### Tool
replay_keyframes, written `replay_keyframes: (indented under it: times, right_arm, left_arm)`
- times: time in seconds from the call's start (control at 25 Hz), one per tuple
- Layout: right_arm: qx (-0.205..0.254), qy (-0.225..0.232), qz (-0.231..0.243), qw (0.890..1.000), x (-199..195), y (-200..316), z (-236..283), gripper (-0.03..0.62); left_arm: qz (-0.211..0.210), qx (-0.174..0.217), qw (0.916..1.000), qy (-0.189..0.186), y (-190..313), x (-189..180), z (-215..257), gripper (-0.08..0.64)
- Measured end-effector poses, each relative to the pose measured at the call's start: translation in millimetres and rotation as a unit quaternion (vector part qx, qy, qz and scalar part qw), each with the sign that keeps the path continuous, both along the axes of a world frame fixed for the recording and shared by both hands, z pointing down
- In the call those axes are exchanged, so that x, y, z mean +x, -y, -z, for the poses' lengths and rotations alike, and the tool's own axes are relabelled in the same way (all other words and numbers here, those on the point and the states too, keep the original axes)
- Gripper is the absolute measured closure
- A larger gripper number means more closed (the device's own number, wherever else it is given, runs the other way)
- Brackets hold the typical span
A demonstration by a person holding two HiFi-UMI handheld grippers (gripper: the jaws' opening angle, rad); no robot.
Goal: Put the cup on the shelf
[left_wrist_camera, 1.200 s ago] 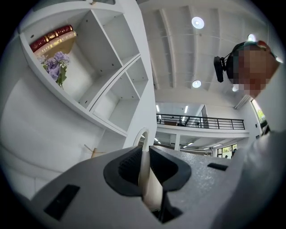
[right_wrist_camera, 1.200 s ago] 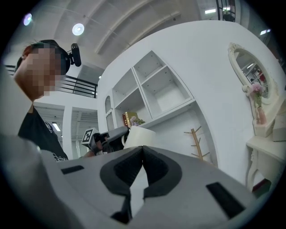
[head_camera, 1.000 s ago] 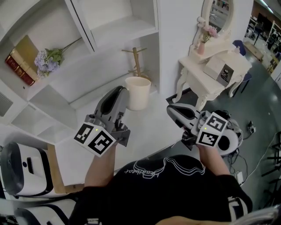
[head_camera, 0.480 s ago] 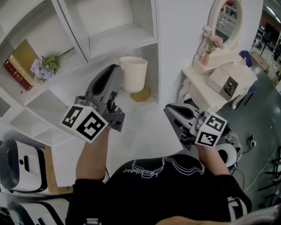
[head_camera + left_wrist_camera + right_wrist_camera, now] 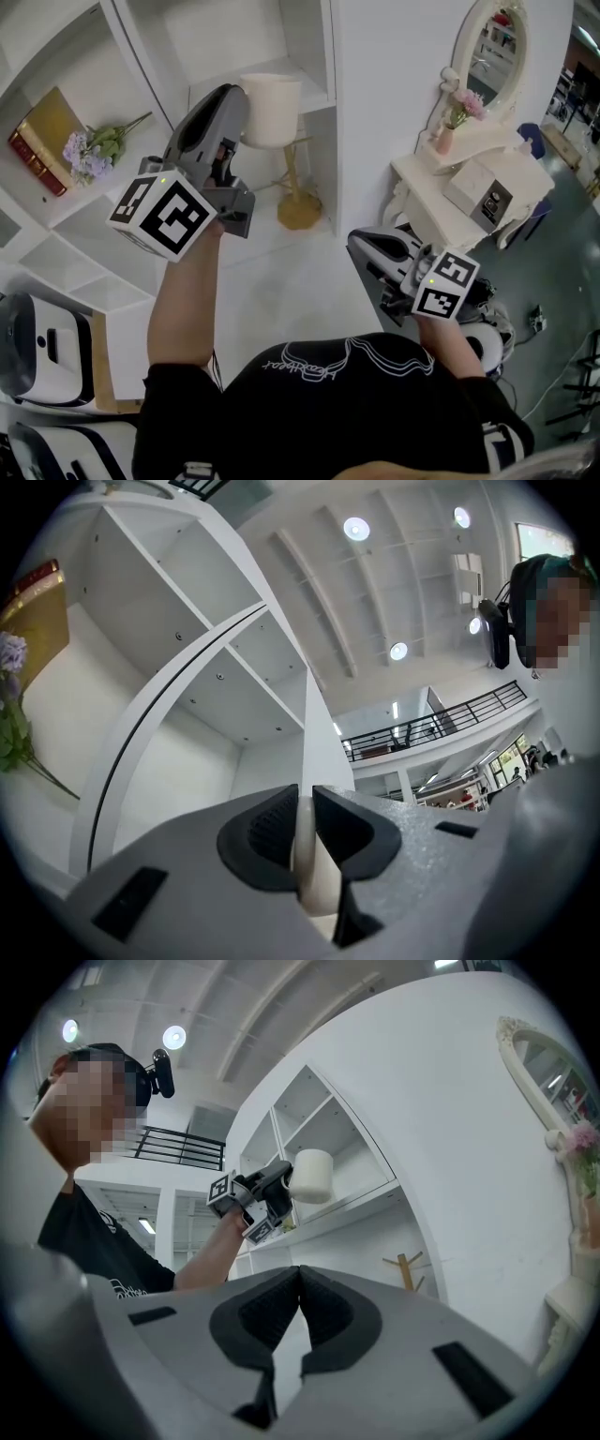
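Left claw (image 5: 305, 832) is pinching the cream cup (image 5: 272, 111), with the cup's wall squeezed between its pads. The cup's up at 12 o'clock in the head view, right at the front of the white shelf (image 5: 314, 94). Can't tell if it's touching the board. A wooden mug tree (image 5: 298, 192) stands at 6 o'clock from the cup. Right claw (image 5: 300, 1283) hangs low at 4 o'clock, pads pressed together, nothing in it. Purple flowers (image 5: 89, 155) and 1 book (image 5: 37, 131) sit at 9 o'clock.
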State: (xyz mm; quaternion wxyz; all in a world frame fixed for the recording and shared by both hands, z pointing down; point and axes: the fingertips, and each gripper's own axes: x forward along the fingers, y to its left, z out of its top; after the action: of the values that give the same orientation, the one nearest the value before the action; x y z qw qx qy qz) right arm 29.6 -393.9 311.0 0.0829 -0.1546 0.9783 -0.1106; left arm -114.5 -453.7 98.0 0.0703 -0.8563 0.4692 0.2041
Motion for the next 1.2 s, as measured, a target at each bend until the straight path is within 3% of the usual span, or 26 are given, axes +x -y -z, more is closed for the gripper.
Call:
replay_keyframes:
  times: [0.48,0.64,1.2]
  right_arm:
    - [-0.035,-0.008,-0.003,0.999,-1.5,21.1,-28.7,0.586]
    - [-0.041,-0.009,-0.004,0.999,0.1,25.6,-35.6,0.586]
    - [-0.054,-0.011,-0.028,0.998,7.4,38.2,-50.9,0.586]
  left_arm:
    - [0.034,0.030,0.9990,0.000,41.1,-1.3,33.2,0.511]
    - [0.050,0.028,0.9984,-0.002,54.9,-2.7,32.3,0.511]
    - [0.127,0.002,0.9910,0.042,86.4,-12.6,12.2,0.510]
